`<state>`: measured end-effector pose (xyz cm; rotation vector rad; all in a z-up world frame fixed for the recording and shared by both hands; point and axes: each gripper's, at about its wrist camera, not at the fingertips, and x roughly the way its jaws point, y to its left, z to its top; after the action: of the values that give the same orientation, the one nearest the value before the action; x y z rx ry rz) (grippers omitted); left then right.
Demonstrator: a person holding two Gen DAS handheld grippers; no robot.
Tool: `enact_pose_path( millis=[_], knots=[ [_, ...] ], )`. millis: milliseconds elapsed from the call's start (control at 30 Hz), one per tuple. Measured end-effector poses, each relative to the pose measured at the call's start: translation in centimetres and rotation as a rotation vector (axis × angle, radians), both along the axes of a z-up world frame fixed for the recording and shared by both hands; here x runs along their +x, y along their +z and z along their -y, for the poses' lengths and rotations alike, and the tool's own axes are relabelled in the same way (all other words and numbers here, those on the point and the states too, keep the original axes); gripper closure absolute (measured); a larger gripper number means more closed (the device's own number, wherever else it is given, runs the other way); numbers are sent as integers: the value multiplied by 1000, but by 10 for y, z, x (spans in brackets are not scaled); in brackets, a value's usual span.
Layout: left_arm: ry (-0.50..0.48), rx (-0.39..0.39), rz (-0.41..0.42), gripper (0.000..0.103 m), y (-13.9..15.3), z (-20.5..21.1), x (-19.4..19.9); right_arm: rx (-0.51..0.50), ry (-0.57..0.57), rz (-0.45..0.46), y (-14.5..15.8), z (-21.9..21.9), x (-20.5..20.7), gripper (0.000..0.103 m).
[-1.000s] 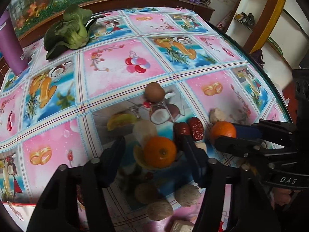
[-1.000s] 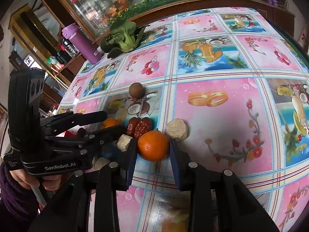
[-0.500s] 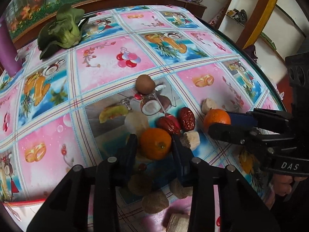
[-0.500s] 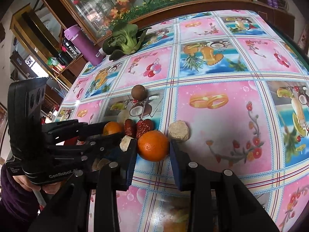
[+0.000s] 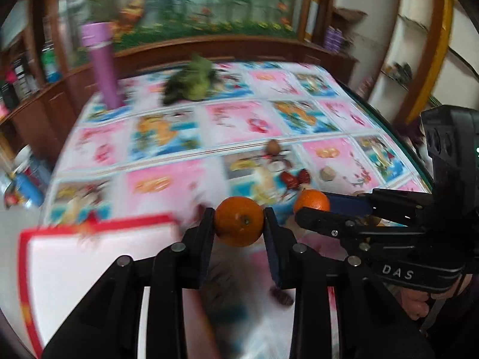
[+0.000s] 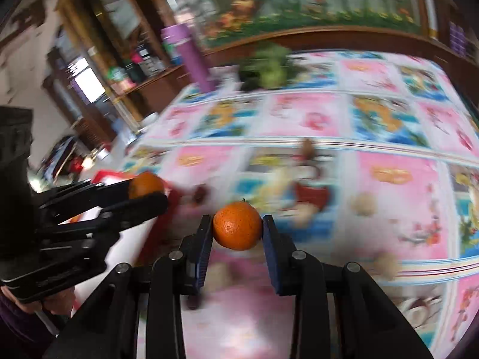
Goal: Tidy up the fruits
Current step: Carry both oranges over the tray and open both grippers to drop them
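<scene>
1. The left claw (image 5: 239,223) is clamped on a round orange mandarin (image 5: 239,220), its two black fingers pressing the fruit's sides, lifted clear of the surface (image 5: 167,185), which is covered by a glossy pink-and-blue cloth printed with fruit pictures.
2. The right claw (image 6: 238,229) is clamped on a second round orange mandarin (image 6: 237,226), gripped the same way between blue-lined pads and also held off the cloth.
3. In the left wrist view the right claw (image 5: 311,206) shows from the side, just right of the left claw's mandarin, with its own fruit (image 5: 311,202) at the fingertips.
4. In the right wrist view the left claw (image 6: 146,193) appears at the left with its mandarin (image 6: 145,184) between the fingertips, above a red-edged white tray (image 6: 104,176).
5. That red-rimmed white tray (image 5: 89,224) lies just left of the left claw's mandarin, at the near edge of the surface.
6. Beyond that mandarin, two dark red dates (image 5: 295,178) lie together on the cloth, with a pale beige lump (image 5: 327,173) just to their right and a small brown round fruit (image 5: 274,147) farther back.
7. At the far edge, well apart from the mandarin, rest a bunch of green leafy vegetable (image 5: 194,82) and a tall purple flask (image 5: 103,65).
8. Both views are heavily blurred, so finer details of the small pieces cannot be told.
</scene>
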<state>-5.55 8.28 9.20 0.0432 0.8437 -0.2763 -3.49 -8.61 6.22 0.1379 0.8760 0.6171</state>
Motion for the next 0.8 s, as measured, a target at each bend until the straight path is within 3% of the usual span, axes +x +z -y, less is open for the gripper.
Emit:
enact_pose_path(
  millis=[133, 300, 533, 800],
  knots=[
    [183, 39, 3, 69, -5, -56, -53, -5, 135, 8, 4, -58, -32, 71],
    [345, 51, -64, 69, -32, -109, -95, -47, 278, -30, -11, -124, -73, 71],
    [408, 61, -84, 69, -53, -132, -114, -138, 306, -38, -31, -159, -93, 71],
    [446, 77, -116, 68, -66, -137, -119, -152, 281, -2, -31, -166, -99, 69]
  ],
)
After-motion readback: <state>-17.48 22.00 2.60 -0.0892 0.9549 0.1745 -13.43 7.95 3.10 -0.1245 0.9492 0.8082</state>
